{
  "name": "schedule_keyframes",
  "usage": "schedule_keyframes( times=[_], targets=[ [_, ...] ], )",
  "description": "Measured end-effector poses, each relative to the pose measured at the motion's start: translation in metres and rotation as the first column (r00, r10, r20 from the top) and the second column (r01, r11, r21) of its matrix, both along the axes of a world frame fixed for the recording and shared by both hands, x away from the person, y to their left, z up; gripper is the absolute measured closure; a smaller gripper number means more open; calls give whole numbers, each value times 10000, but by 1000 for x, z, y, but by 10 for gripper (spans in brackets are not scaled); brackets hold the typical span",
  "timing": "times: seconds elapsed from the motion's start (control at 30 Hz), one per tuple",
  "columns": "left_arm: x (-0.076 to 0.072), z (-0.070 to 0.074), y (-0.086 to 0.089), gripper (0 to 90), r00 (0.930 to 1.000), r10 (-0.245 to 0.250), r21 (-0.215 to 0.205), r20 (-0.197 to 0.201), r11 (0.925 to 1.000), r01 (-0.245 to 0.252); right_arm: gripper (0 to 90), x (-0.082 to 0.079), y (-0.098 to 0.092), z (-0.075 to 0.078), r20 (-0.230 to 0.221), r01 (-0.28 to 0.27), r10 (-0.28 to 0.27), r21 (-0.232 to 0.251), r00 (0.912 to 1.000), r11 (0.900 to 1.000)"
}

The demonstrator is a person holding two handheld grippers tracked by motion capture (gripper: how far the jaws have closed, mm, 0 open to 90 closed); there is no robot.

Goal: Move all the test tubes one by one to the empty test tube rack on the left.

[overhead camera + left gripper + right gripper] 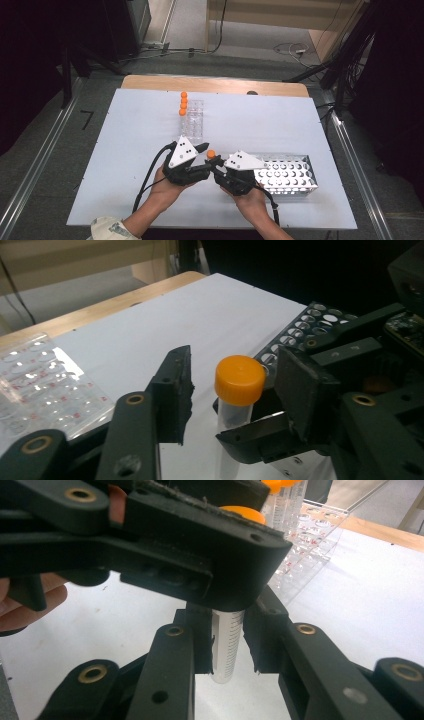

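We work over a white table top (150, 165), both grippers meeting near its middle, close to our edge. The metal rack (287, 172) lies to the right, just beside the right gripper, its rows of round holes turned up so tubes can be drawn from or dropped into it. Farther off, left of centre, stands the clear plastic rack (192, 119), with three orange-capped tubes (183, 102) lined along its far left edge; we judge that is where tubes are collected, since it stands upright and within easy reach.

The right gripper (219, 167) has its jaws clamped on the body of one tube (227, 645), low on the clear graduated wall, which keeps it upright and leaves the cap free. The tube hangs above the table between the two racks, held there so the other tool can reach it.

The left gripper (202, 156) comes in from the left with its jaws spread, one pad on each side of the orange cap (240, 380) and neither touching it; it grips nothing. We judge it is set at cap height either to take the tube over or to twist the cap, and we cannot tell which
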State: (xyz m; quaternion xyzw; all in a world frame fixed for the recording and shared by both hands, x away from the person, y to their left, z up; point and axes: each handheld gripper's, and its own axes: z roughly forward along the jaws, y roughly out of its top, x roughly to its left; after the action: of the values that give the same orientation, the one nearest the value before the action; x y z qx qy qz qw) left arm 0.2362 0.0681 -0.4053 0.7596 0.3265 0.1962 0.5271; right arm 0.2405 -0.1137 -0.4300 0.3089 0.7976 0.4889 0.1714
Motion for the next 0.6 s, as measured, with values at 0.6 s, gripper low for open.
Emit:
schedule_keyframes(
  times=[0.6],
  targets=[
    [2, -4, 2, 705, 9998, -113, -281, -189, 9995, 108, 720, 0, -1, 0, 31, -24, 24, -29, 10000, 10000]
  ],
)
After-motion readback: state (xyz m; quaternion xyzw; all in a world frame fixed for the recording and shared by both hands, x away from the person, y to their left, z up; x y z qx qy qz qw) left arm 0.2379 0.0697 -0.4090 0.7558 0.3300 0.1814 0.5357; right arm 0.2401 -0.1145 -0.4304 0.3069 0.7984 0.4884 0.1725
